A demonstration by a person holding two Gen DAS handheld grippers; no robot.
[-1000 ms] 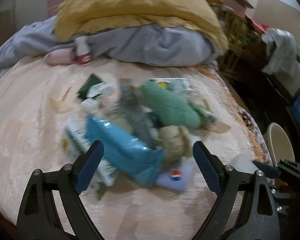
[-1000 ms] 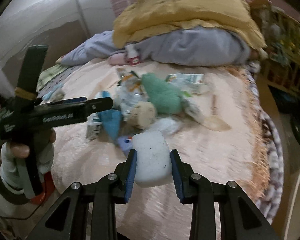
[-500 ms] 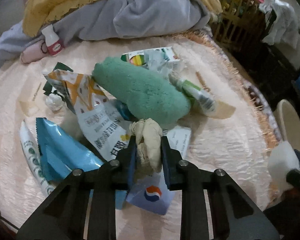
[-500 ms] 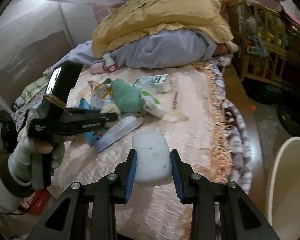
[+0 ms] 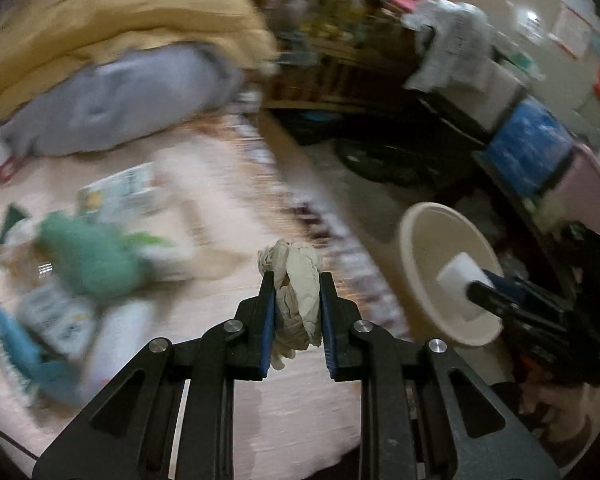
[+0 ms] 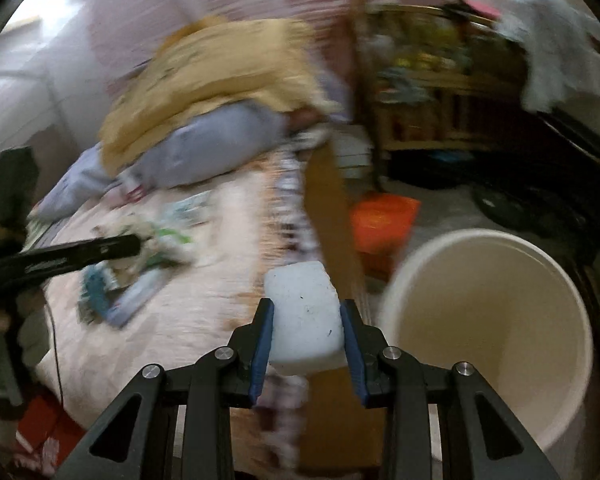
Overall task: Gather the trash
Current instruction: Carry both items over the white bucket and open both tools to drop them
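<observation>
The left gripper (image 5: 297,282) squeezes a crumpled paper wad (image 5: 296,300) between its jaws. The wad stands tall, long side pointing up and away, above the pink bed (image 5: 228,184) (all blurry). To the right, the right gripper (image 6: 306,312) pinches a white foam block (image 6: 303,318), lying flat and pointing forward, just left of the cream bucket (image 6: 548,264).
</observation>
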